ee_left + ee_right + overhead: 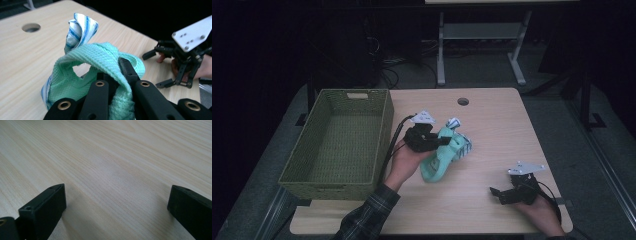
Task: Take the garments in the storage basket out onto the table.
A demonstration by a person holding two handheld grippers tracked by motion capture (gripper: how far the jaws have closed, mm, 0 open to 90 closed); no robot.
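The bench carries a green woven basket at its left side. Just right of the basket, the left gripper has its jaws clamped on a mint-green cloth bunched with a blue-striped cloth. Well right of the basket, the right gripper rests with jaws spread wide, holding nothing.

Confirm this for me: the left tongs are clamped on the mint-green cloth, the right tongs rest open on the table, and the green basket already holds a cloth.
One thing is wrong: the green basket holds nothing, as the high view shows. The rest stands: the left tongs are clamped on the mint-green cloth, and the right tongs rest open on the table.
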